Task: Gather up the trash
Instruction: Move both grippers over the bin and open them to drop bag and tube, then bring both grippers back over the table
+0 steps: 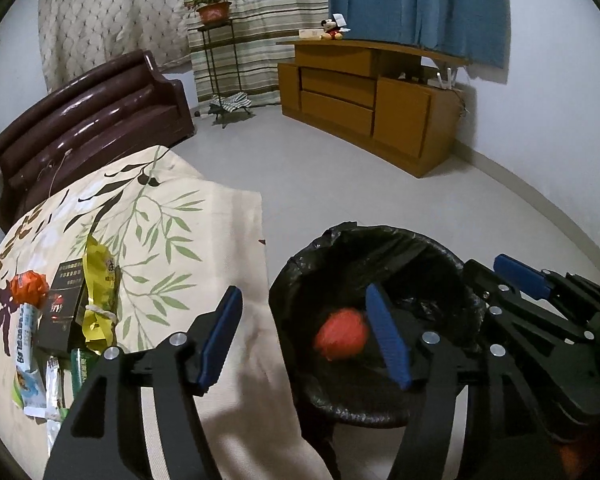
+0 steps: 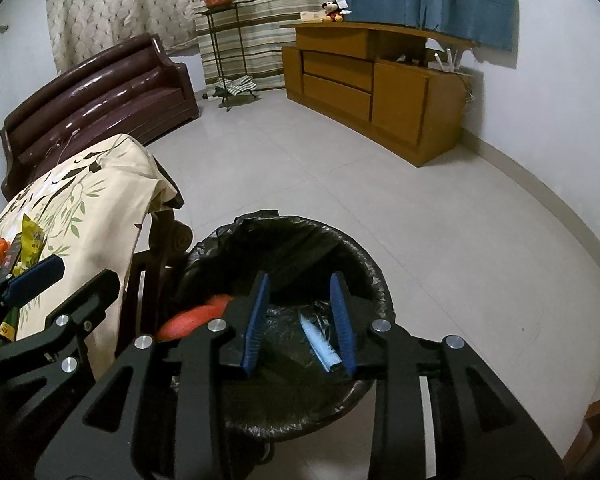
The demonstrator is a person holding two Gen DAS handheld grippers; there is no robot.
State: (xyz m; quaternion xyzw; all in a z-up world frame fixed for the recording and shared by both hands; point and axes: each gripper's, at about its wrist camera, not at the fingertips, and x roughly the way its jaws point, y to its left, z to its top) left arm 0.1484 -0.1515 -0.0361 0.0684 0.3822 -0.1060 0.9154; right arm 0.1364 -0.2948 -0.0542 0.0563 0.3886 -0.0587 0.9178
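Note:
A bin lined with a black bag [image 1: 440, 248] stands on the floor beside the table; it also shows in the right wrist view [image 2: 364, 268]. A blurred orange crumpled wrapper [image 1: 342, 339] is in mid-air inside the bin, also seen in the right wrist view [image 2: 196, 316]. My left gripper [image 1: 304, 340] is open and empty above the bin's left rim. My right gripper [image 2: 300, 320] is open over the bin, with a light blue wrapper [image 2: 320, 342] lying in the bag below it. More trash lies on the table: an orange ball [image 1: 29, 287], a black box [image 1: 62, 308], a yellow packet [image 1: 98, 292].
The table has a leaf-print cloth [image 1: 204, 240]. A dark sofa [image 1: 92, 120] stands behind it, a wooden cabinet [image 1: 364, 104] along the far wall, a plant stand [image 1: 218, 52] by the curtains. Grey tiled floor [image 2: 340, 168] surrounds the bin.

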